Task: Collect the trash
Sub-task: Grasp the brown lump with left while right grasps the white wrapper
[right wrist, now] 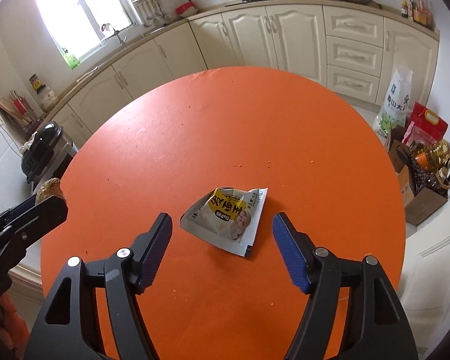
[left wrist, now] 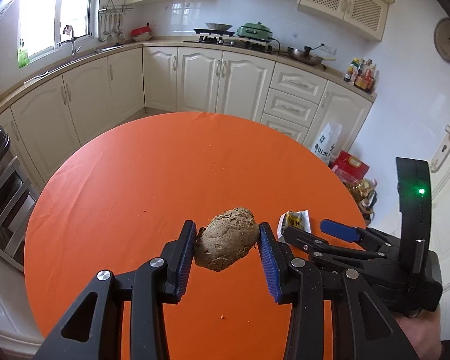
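Observation:
My left gripper is shut on a brown lumpy bun-like scrap and holds it above the round orange table. The scrap also shows at the left edge of the right wrist view. An empty white and yellow snack wrapper lies flat on the table. My right gripper is open and hovers just short of the wrapper, one finger on each side. In the left wrist view the wrapper lies just beyond the right gripper.
A black-lidded trash bin stands on the floor left of the table. Bags, a box and bottles crowd the floor to the right. Cream kitchen cabinets run behind. Small crumbs dot the table.

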`<state>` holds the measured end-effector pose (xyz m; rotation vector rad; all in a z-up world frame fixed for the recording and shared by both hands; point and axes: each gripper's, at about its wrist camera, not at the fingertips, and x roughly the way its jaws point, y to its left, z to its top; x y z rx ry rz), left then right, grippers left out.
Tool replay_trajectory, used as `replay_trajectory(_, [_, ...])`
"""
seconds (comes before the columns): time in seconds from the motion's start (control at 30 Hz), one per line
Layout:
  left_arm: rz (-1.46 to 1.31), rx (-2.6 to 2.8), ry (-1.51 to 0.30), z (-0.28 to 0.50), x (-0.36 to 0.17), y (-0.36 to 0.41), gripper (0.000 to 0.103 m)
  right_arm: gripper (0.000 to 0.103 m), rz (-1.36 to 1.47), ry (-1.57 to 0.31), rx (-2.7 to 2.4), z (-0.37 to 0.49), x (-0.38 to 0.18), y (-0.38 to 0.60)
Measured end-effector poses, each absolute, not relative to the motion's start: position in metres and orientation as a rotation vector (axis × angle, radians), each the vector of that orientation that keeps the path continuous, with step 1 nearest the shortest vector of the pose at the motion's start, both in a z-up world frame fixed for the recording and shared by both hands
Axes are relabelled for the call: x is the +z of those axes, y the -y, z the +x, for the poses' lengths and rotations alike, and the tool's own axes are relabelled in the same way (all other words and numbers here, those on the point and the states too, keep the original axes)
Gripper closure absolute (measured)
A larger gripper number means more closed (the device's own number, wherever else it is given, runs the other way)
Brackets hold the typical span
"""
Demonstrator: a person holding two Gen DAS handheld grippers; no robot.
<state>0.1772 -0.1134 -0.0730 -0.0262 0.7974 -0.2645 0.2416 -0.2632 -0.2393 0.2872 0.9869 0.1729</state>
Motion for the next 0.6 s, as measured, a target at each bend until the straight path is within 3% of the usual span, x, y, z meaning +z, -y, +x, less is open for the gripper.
replay_trajectory(0.13, [-0.032,-0.260,-0.805,0.183,-0.069,0.108,0.065,0.034,0.176,-1.003,0.158,0.252,-0.251,0.241])
replay_trajectory(0.23, [-0.042,-0.256,-0.810,0.193,-0.067,0.109,0.065,0.045,0.019,-0.985,0.122,0.250,-0.257,0.227])
replay_trajectory(0.3, [-0.048,-0.256,-0.813,0.197,-0.066,0.113,0.065,0.058,0.024,-0.978,0.121,0.250,-0.260,0.231])
replay_trajectory(0.5, [-0.048,-0.262,-0.805,0.194,-0.060,0.123,0.065,0.069,0.105,-0.978,0.167,0.247,-0.261,0.248])
replay_trajectory(0.57, [-0.045,-0.261,-0.800,0.192,-0.059,0.123,0.065,0.082,0.136,-0.983,0.165,0.245,-0.262,0.256])
replay_trajectory(0.6, [-0.043,-0.261,-0.799,0.191,-0.060,0.124,0.065,0.083,0.162,-0.984,0.172,0.244,-0.260,0.261])
